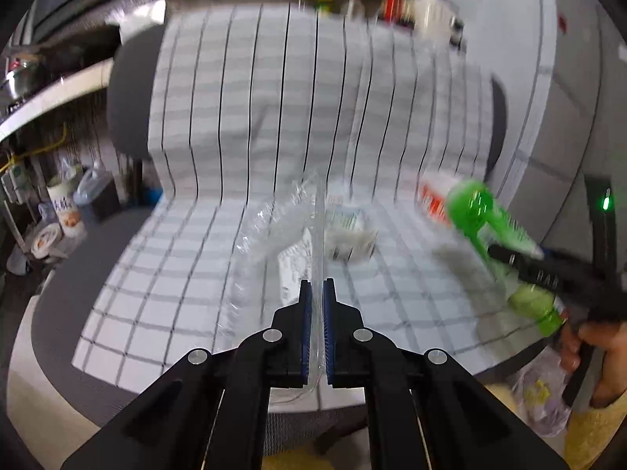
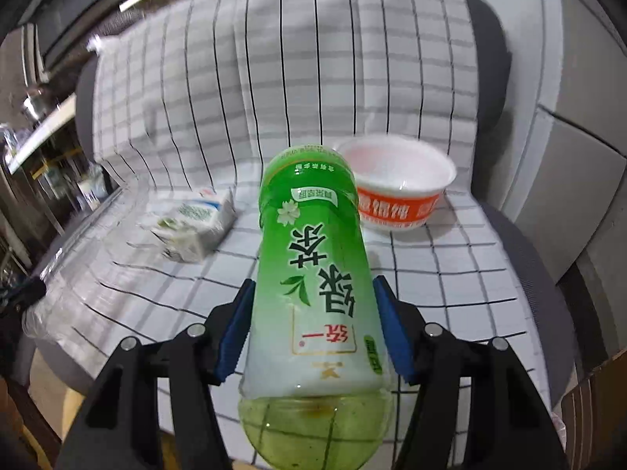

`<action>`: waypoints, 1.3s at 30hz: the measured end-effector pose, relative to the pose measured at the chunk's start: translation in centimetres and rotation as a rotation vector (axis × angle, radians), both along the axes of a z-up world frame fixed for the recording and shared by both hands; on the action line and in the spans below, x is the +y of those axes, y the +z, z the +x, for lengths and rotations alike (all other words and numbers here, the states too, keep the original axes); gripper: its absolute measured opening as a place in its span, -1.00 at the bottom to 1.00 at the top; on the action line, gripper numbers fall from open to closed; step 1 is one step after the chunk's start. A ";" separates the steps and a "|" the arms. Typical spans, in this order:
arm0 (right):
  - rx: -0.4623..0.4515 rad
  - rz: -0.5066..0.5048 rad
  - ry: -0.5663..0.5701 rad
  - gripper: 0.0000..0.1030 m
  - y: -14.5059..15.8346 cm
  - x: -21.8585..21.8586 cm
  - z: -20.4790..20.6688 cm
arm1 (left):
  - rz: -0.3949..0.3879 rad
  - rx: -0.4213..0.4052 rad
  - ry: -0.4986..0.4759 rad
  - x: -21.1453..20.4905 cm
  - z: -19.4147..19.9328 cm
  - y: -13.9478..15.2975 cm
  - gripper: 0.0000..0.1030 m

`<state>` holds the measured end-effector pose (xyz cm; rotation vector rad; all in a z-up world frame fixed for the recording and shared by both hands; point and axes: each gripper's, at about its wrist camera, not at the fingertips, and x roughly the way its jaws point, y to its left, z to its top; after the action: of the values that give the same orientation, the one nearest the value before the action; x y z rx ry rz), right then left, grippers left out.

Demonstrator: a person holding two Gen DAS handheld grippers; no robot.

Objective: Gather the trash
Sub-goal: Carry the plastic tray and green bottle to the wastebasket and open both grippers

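My left gripper point(image 1: 318, 288) is shut on a clear plastic bag point(image 1: 274, 227) that hangs over the chair seat. My right gripper point(image 2: 313, 293) is shut on a green tea bottle point(image 2: 313, 274) and holds it above the seat; the bottle also shows at the right of the left wrist view point(image 1: 493, 227). A crumpled white milk carton point(image 2: 192, 227) lies on the checked cloth, left of the bottle; it also shows in the left wrist view point(image 1: 348, 235). A white and orange noodle bowl point(image 2: 395, 184) stands behind the bottle, to the right.
The checked cloth point(image 2: 450, 274) covers a grey chair point(image 2: 521, 250) seat and back. A shelf with pots point(image 1: 23, 74) stands at the left. Bags and buckets point(image 1: 62, 203) sit on the floor at the left. A plastic bag point(image 1: 544, 395) hangs below the right hand.
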<state>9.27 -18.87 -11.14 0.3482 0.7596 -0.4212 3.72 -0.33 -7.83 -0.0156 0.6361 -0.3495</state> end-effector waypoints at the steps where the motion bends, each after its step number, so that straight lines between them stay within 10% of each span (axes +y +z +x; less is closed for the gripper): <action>1: -0.021 -0.007 -0.007 0.16 0.8 0.1 -0.6 | -0.020 -0.029 -0.011 0.0 -0.5 1.0 -0.89; 14: -0.145 -0.075 -0.257 0.16 7.1 -2.5 -15.2 | -0.195 -0.110 -0.434 -10.6 -6.2 5.2 -0.89; 31: -0.128 -0.120 -0.776 0.16 6.6 -6.2 -38.3 | -0.086 0.154 -1.091 -34.1 -17.0 -3.5 -0.88; 39: -0.112 -0.071 -0.819 0.17 4.6 -7.4 -40.9 | -0.008 0.176 -1.061 -38.0 -17.3 -6.2 -0.09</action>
<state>-31.62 -26.27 -6.58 0.6081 0.4625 -1.1844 -13.61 -38.31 -14.07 0.2965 0.7802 -1.3861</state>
